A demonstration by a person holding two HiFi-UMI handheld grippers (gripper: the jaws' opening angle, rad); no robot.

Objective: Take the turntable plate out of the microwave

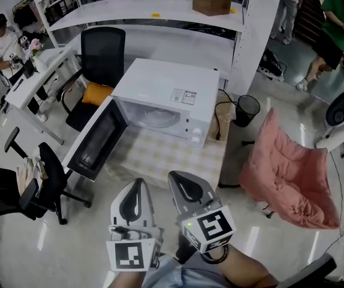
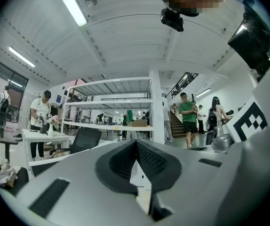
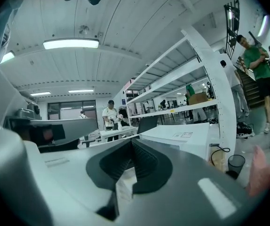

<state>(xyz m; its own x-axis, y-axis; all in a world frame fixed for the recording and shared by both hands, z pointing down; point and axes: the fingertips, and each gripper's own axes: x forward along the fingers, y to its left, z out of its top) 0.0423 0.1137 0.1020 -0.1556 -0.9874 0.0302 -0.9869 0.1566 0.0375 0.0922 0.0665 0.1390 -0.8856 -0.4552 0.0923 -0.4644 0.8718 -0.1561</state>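
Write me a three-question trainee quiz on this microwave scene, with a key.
1. Fill in: the left gripper and the right gripper both have their jaws ____, holding nothing.
2. True or false: the door of the microwave stands open.
3. The turntable plate lies: A) inside the microwave B) on top of the microwave C) between the right gripper's jaws.
Key: 1 shut; 2 true; 3 A.
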